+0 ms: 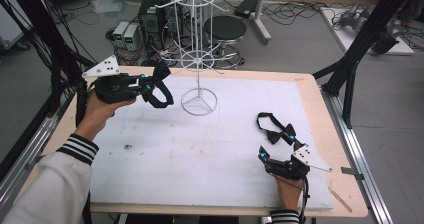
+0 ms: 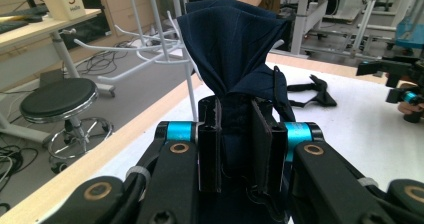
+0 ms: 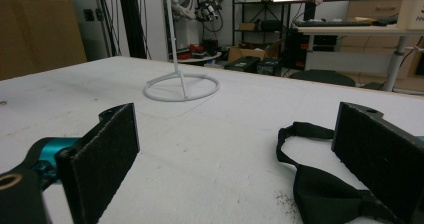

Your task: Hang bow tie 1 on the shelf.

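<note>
Nearest the camera, at the lower right of the high view, the right gripper [image 1: 272, 153] rests low on the white table [image 1: 210, 149] with its jaws wide apart and nothing between them; in the right gripper view a black bow tie [image 3: 320, 181] lies flat just ahead, its strap looping toward the right jaw. Farther up, at the upper left of the high view, the left gripper [image 1: 150, 86] is lifted off the table with its jaws narrow, clamped on a dark navy bow tie [image 2: 232, 49] whose strap [image 1: 161, 96] hangs in a loop below. Beyond it, at the top centre of the frame, stands the white wire display rack [image 1: 198, 59], its ring base on the table and its hooked arms spreading at two levels. The step in hand appears to be carrying the navy tie to the rack for hanging. The next move likely calls for bringing the strap loop over one of the lower hooks and opening the jaws once it catches; the thin hooks leave little margin for aim.
</note>
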`<state>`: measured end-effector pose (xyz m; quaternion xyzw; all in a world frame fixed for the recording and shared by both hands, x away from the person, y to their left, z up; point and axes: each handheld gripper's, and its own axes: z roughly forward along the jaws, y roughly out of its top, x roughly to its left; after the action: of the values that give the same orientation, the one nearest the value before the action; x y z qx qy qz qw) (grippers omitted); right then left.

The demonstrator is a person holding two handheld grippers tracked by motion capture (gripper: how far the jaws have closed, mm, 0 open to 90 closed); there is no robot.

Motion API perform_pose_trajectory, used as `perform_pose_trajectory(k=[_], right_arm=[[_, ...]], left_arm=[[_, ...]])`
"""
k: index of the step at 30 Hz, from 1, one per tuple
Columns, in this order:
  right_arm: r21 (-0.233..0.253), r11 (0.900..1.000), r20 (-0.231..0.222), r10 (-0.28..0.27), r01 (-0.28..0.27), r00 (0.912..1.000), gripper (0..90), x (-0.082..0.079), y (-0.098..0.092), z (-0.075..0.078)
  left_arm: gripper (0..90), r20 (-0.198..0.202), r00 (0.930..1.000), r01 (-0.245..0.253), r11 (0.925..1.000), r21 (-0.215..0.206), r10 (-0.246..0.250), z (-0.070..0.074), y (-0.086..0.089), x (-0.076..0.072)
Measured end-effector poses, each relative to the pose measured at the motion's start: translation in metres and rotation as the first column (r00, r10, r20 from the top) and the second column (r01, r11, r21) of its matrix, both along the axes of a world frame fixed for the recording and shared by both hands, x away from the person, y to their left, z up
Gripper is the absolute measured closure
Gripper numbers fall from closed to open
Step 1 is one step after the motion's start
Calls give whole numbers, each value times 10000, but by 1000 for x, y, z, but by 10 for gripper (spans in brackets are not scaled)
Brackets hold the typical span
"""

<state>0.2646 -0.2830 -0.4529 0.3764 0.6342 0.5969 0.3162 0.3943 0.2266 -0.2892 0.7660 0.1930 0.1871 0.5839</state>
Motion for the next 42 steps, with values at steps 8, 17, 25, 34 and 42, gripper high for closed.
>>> perform_pose_trajectory(k=[8,17,25,34,42], right_arm=[[7,10000,-6,9,-9,10000,43,0,0,0],[-3,10000,2,7,-7,10000,42,0,0,0],[4,10000,-27,2,-2,10000,42,0,0,0],[5,10000,0,16,-16,10000,43,0,0,0],[42,10000,-11,44,-44,10000,43,0,0,0]], left_arm=[[755,11,9997,-238,9996,-121,238,1,-5,12],[755,61,9985,-548,9982,-238,549,3,-11,24],[755,-62,9968,-794,9964,-310,793,-3,-15,33],[755,39,9967,-804,9965,-210,805,6,-21,37],[754,-41,9963,-862,9962,117,862,10,-31,43]])
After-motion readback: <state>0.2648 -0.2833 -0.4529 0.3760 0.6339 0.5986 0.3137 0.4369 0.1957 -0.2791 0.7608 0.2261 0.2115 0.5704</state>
